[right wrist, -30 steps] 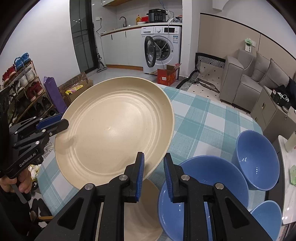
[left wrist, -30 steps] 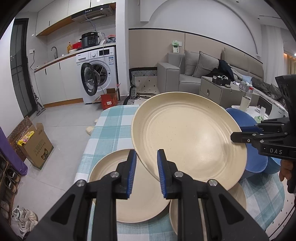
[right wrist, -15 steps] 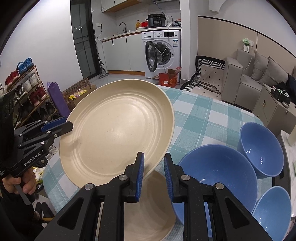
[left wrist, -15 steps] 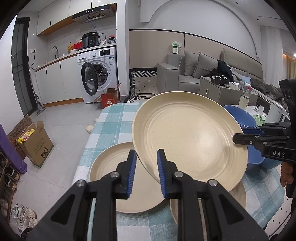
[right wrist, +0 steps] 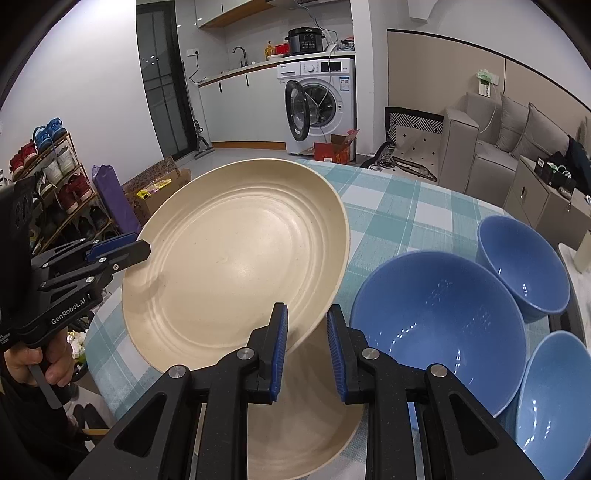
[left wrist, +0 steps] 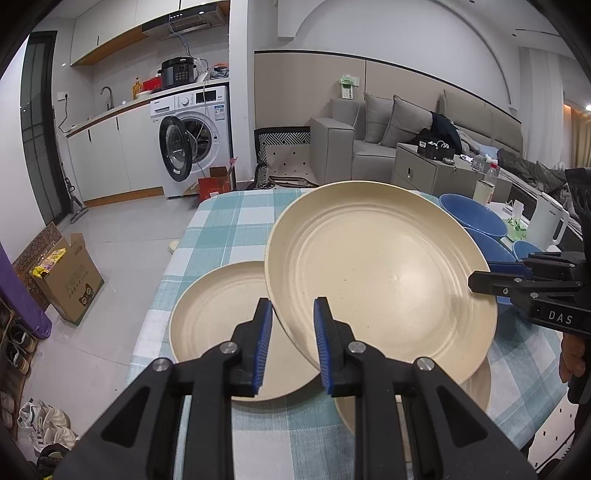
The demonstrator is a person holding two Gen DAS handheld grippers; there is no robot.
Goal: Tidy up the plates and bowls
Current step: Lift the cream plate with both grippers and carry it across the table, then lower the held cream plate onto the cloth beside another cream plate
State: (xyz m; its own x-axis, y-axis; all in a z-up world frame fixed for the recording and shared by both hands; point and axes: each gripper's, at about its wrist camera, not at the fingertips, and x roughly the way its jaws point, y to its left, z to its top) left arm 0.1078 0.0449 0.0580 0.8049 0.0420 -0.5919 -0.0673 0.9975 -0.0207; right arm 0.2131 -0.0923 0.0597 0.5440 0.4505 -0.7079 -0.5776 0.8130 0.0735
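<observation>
Plate (left wrist: 380, 277) lower, nearer table (left wrist: 229, 229)

A table under a teal-and-white checked cloth (left wrist: 229, 225) carries two cream plates (left wrist: 218, 321) lying flat, and three blue bowls (right wrist: 439, 325) grouped near one edge.

we see white walls (left wrist: 406, 33) and a pale grey tiled floor (left wrist: 122, 236). a white washing machine (left wrist: 195, 136) stands with its round door open under a white kitchen worktop (right wrist: 236, 72), where a black cooker (left wrist: 177, 72) sits beside a tap (right wrist: 240, 55). a grey sofa (left wrist: 376, 136) with cushions lines a beige-panelled wall. a dark glass door (right wrist: 166, 81) is on the left, near a shoe rack (right wrist: 55, 177), a purple bag (right wrist: 110, 195) and a cardboard box (left wrist: 62, 277). the counter wears a teal checked cloth (left wrist: 229, 229).
</observation>
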